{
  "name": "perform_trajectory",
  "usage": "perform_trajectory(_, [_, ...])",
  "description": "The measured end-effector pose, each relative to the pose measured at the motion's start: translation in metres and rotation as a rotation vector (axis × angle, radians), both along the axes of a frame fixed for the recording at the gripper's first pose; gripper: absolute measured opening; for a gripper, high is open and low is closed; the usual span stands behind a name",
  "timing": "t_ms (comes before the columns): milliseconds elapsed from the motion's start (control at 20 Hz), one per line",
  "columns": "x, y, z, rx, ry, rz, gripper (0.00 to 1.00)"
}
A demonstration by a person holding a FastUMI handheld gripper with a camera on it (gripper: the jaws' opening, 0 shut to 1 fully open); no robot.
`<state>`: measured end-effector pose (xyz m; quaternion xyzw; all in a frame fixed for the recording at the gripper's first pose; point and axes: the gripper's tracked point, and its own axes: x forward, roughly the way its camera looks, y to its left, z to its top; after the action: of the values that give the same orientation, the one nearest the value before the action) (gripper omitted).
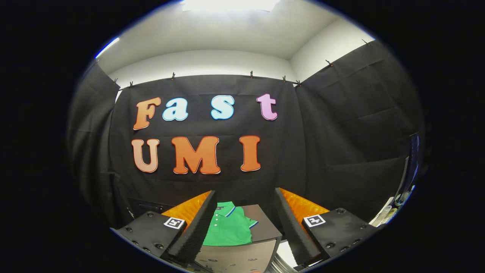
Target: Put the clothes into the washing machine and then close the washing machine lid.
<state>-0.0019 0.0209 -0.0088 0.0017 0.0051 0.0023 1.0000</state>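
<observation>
The claw [244, 223] hangs with its fingers spread wide and nothing between them. Looking left to right: past the left finger [197, 223], a folded green polo shirt [227, 229] lies flat on the dark top of a grey box-like unit [265, 227], probably the washing machine's closed lid, toward its left edge; the bare right part of that top shows before the right finger [290, 223]. The shirt lies beyond the fingers, untouched. Judged from this, the first step, picking up the clothes, is barely begun. The next move calls for lowering the claw forward and pinching the shirt's fabric.
</observation>
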Motion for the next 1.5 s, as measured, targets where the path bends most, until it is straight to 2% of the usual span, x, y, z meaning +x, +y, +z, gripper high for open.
perform_trajectory(350, [0.026,0.010,-0.024,0.031,0.061,-0.002,0.99])
perform_trajectory(550, [0.054,0.029,-0.030,0.097,0.091,0.048,0.99])
perform_trajectory(750, [0.104,0.049,-0.034,0.022,0.156,0.064,0.99])
perform_trajectory(1000, [0.186,0.100,-0.079,-0.096,0.405,0.124,0.98])
perform_trajectory(1200, [0.221,0.156,-0.157,-0.053,0.760,0.263,0.98])
perform_trajectory(1350, [0.244,0.169,-0.216,-0.033,1.005,0.260,0.99])
perform_trajectory(1500, [0.250,0.157,-0.252,-0.074,1.152,0.204,1.00])
